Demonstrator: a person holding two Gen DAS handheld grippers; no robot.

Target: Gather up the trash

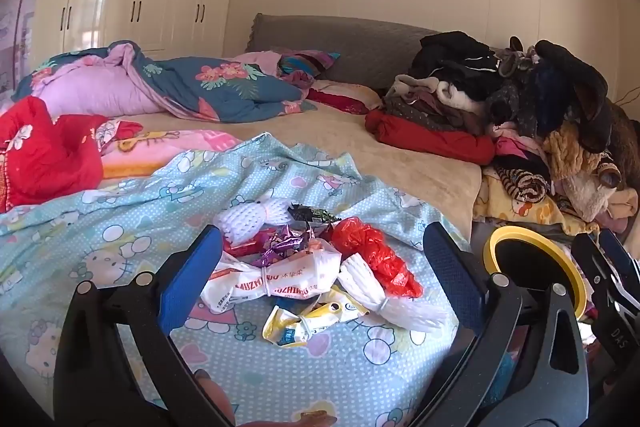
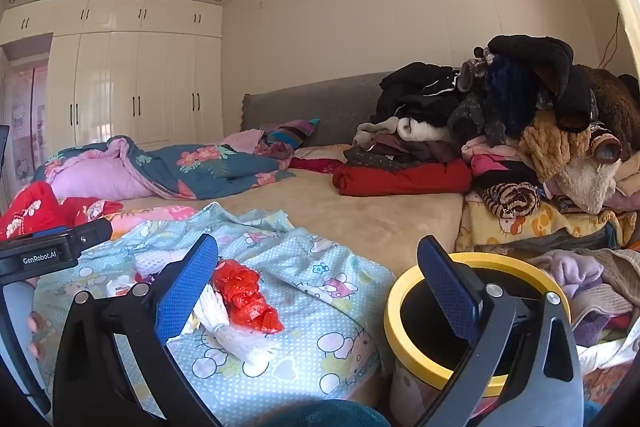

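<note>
A pile of trash lies on the light-blue cartoon sheet (image 1: 100, 227). It holds a white printed wrapper (image 1: 276, 283), a red plastic bag (image 1: 372, 255), white foam nets (image 1: 252, 219), a purple foil wrapper (image 1: 284, 247) and a yellow-white packet (image 1: 308, 323). My left gripper (image 1: 322, 275) hovers just before the pile, open, with nothing between its blue pads. To the right stands a yellow-rimmed bin (image 2: 394, 327). My right gripper (image 2: 318, 291) is open and empty, with its right finger in front of the bin's mouth and the red bag (image 2: 244, 295) and a foam net (image 2: 236, 335) near its left finger.
The bed's beige cover (image 1: 360, 143) stretches behind the sheet. A tall heap of clothes (image 2: 520, 131) stands at the right behind the bin, and folded quilts (image 1: 180, 87) lie at the far left. White wardrobes (image 2: 132, 87) line the back wall.
</note>
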